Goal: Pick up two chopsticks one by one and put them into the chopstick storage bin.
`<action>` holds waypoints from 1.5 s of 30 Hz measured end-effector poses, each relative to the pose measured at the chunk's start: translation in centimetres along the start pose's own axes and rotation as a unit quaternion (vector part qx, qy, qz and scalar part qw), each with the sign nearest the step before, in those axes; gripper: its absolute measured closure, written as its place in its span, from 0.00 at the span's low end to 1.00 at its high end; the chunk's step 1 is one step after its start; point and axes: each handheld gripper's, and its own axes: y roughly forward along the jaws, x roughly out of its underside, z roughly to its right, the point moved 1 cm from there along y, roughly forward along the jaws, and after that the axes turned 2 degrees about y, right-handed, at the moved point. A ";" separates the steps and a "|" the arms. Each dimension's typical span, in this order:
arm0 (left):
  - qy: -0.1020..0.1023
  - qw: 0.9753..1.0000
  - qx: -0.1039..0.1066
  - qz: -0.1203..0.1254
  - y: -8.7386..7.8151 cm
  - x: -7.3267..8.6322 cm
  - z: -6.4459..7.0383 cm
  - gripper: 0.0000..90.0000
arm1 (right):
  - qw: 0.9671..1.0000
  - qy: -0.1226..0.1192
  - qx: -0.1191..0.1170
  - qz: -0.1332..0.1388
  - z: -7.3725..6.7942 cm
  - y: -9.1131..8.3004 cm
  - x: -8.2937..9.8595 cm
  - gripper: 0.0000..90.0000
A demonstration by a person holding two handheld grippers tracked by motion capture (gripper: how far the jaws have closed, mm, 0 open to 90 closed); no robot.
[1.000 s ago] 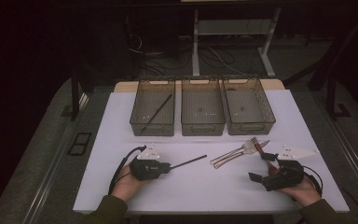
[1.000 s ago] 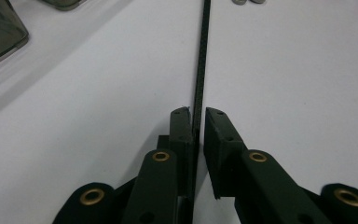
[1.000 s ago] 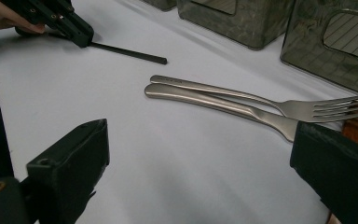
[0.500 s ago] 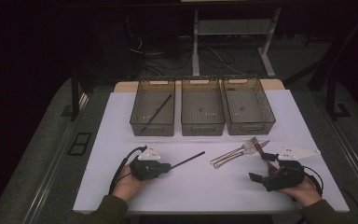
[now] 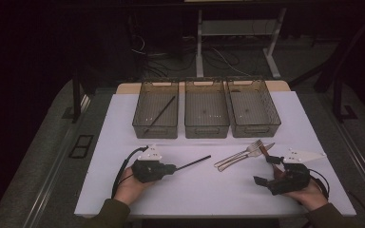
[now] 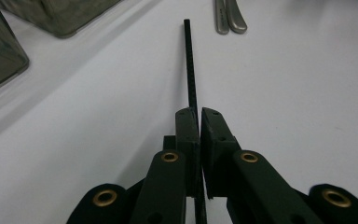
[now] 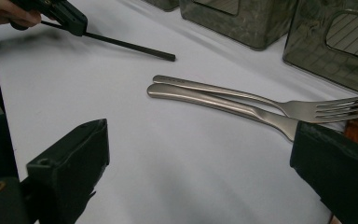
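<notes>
High view: a white table point(image 5: 209, 190) stands in a dark room, with grey floor on either side and cables and a pale stand's legs on the floor beyond its far edge. Three smoky clear bins sit side by side along the far part; the left bin point(image 5: 156, 130) holds a black stick lying on a slant, the middle bin point(image 5: 206, 130) and the right bin point(image 5: 253, 129) look bare, though the dim light makes that hard to be sure of. Near the person, the left gripper point(image 5: 175, 167) rests low on the table, its fingers closed on one end of a black rod point(image 5: 193, 163) that points toward the right and slightly away. A fork point(image 5: 240, 153) and a second piece of cutlery point(image 5: 247, 156) lie together between the rod's tip and the right gripper point(image 5: 264, 169), whose fingers stand wide apart with nothing between them.

The left gripper view brings out what the high one cannot: the rod point(image 6: 190, 70) is ridged along its length, pinched between the fingers point(image 6: 187, 135), and runs straight ahead over the table. The right gripper view shows the two brushed-steel handles touching side by side, the fork's tines point(image 7: 345, 107) just ahead of its right finger
</notes>
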 end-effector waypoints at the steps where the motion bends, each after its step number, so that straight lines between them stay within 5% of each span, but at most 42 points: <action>1: -0.005 1.000 0.001 0.005 -0.1 -0.1 0.0 0.95 | 1.000 0.000 0.000 0.000 0.0 0.0 0.0 0.04; 28: -0.026 0.999 -0.009 0.033 -2.7 -3.6 -0.9 0.95 | 1.000 0.005 0.000 0.001 0.0 0.0 0.1 0.04; 45: -0.044 0.996 -0.052 0.066 -4.7 -6.9 -4.5 0.95 | 1.000 0.006 0.001 0.000 0.0 0.0 0.1 0.04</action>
